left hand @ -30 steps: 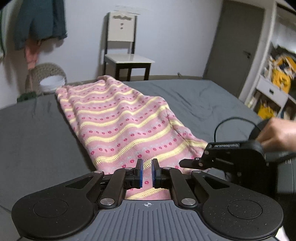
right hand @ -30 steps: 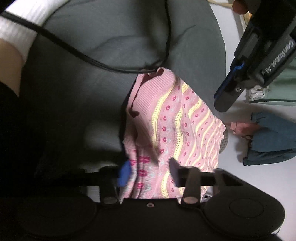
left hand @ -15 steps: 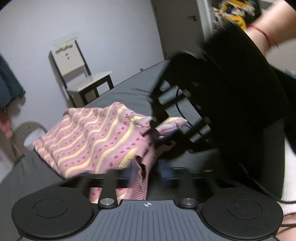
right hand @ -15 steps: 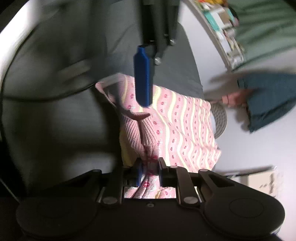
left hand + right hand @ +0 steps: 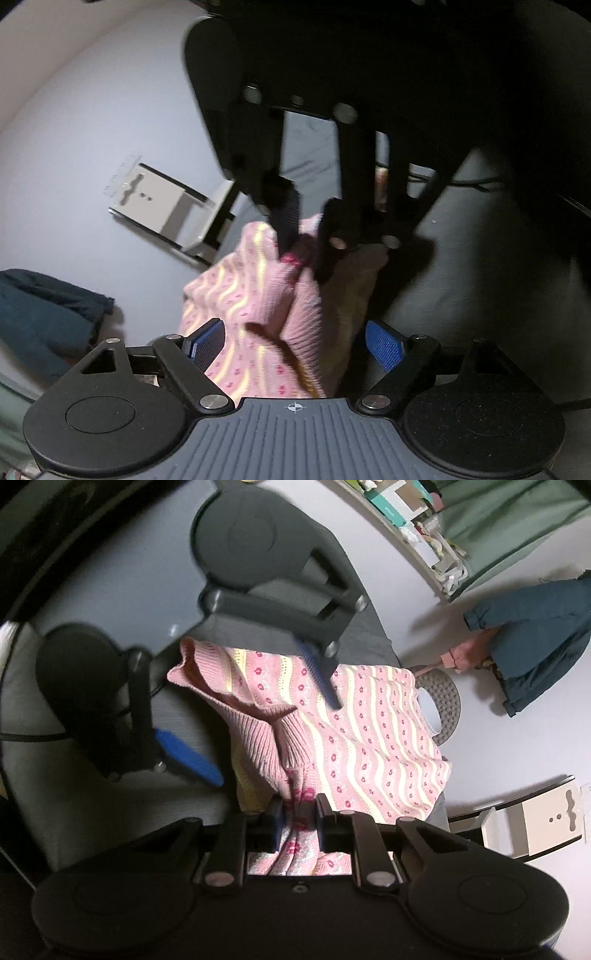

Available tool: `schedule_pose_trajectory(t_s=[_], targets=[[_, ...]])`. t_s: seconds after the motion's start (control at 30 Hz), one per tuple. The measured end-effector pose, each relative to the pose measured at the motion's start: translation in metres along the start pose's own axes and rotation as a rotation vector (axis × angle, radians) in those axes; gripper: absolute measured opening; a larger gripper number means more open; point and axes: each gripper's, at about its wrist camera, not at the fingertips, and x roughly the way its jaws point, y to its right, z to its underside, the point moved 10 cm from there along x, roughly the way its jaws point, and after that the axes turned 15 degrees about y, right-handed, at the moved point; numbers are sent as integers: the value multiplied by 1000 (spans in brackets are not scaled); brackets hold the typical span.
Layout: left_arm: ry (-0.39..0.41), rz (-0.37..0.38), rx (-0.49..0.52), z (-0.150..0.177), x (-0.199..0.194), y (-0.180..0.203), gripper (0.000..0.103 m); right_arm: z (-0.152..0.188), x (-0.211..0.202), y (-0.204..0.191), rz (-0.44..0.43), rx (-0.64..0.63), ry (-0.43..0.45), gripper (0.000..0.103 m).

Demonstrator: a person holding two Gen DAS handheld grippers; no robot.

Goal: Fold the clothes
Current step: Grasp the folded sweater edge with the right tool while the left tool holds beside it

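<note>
Right gripper [image 5: 298, 818] clamped on bunched edge of pink sweater [image 5: 369, 734]. Left gripper [image 5: 293, 341] spread wide, sweater hanging between pads. Grey bed [image 5: 92, 805] beneath.

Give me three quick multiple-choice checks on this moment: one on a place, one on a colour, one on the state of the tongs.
1. Where is the chair?
A. against the wall
B. on the bed
C. under the sweater

2. What colour are the pads on the left tongs?
A. red
B. blue
C. white

3. What are the right tongs doing?
A. open over the bed
B. shut on nothing
C. shut on the sweater

Answers:
1. A, it stands on the floor by the pale wall.
2. B, both pads show blue in the left view.
3. C, pink knit is bunched between the closed fingers, while the left tongs stand open.
</note>
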Motion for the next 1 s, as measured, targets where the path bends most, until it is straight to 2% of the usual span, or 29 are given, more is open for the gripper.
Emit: schedule_pose_trajectory(t_s=[0.03,0.13,0.17,0.2,0.23,0.27,0.3,0.37,0.5,0.57,0.63,0.67,0.87,1.0], targets=[[4,9,20,-2,-1,4,84,0,1,1,0,3,1,18],[-2,22,22,-6,-2,9,67,-1,0,2,0,18,8,18],[-9,24,8,-6,-1,10,54,-1,1,3,-2,23,10,18],[-17,25,-7,-6,0,11,46,-2,2,4,-4,26,11,18],[-26,24,-16,-6,0,10,31,-1,2,5,-6,25,10,18],[-36,23,-23,-5,1,10,22,-1,3,5,-7,24,8,18],[-38,27,-40,-5,0,9,18,-1,3,5,-9,23,7,18],[-31,40,-103,-8,-3,6,14,-1,4,6,-12,20,3,18],[-23,23,-221,-6,-11,-4,12,-1,3,7,-4,10,-3,19],[-21,9,-251,-6,-14,-8,12,0,3,5,-10,12,-12,33],[-18,-6,-283,-3,-18,-12,12,1,2,1,-20,14,-23,63],[-17,-10,-297,-2,-20,-13,12,0,0,-2,-24,5,-18,66],[-6,-31,-382,4,-31,-19,11,6,5,-31,-31,-155,-47,77],[-2,-40,-411,11,-26,-27,11,15,19,-42,58,-347,-75,77]])
